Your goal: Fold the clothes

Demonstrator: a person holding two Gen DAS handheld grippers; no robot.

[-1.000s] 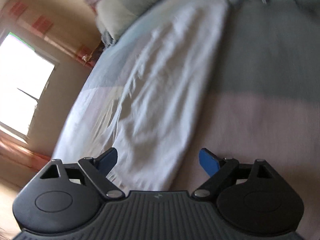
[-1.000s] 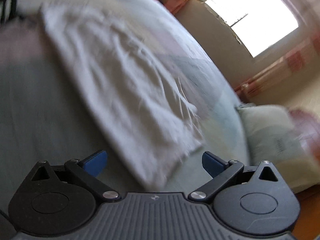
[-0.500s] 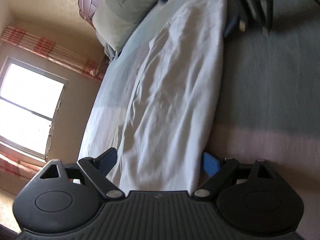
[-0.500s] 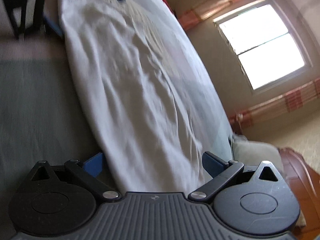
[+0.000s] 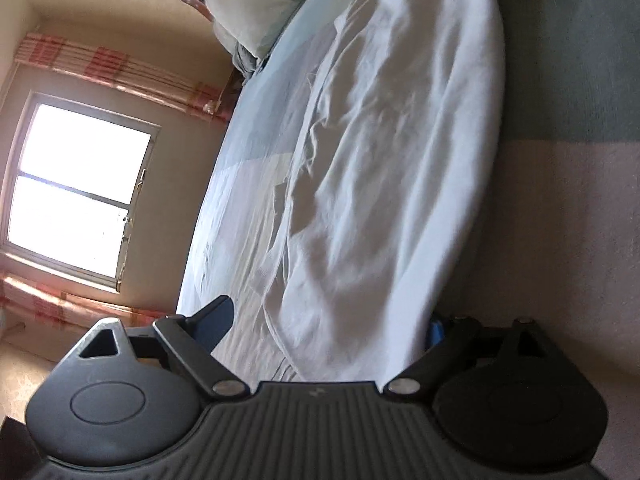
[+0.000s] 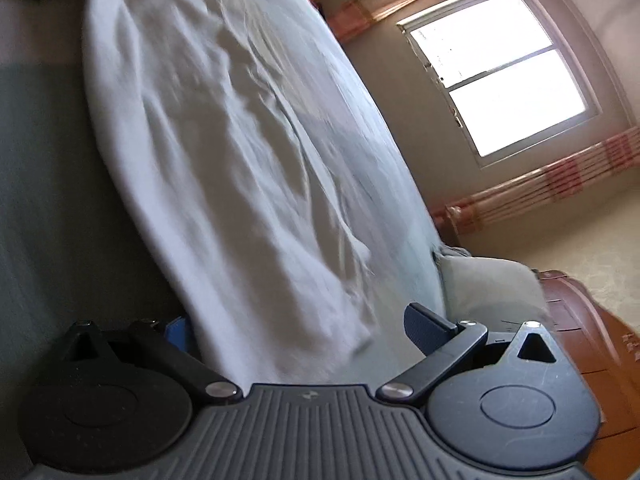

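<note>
A white garment (image 5: pixel 384 168), folded into a long wrinkled strip, is spread lengthwise on a bed (image 5: pixel 568 208) whose cover is banded in grey-green and pale pink. In the left wrist view the strip is seen running from the gripper at the bottom edge up toward the pillows (image 5: pixel 256 4) at the head of the bed, with its smooth folded edge toward the middle of the bed and its looser, creased layers toward the window-side edge. The left gripper (image 5: pixel 330 320) is held at the near end of the strip with its jaws wide apart and has just been opened a little further; the cloth's end lies between the fingers, and no pad is seen pressed on it, one blue pad (image 5: pixel 436 330) being partly hidden behind the fold. In the right wrist view the same garment (image 6: pixel 224 152) is seen from its other end, and the right gripper (image 6: pixel 300 328) is likewise set astride it with jaws well apart, nothing clamped. A bright window (image 6: pixel 500 68) with striped pink curtains is visible on the wall beyond the far edge of the bed, and a pillow (image 6: pixel 488 288) against a wooden headboard (image 6: pixel 580 320) is seen just beside the right gripper's outer finger.
</note>
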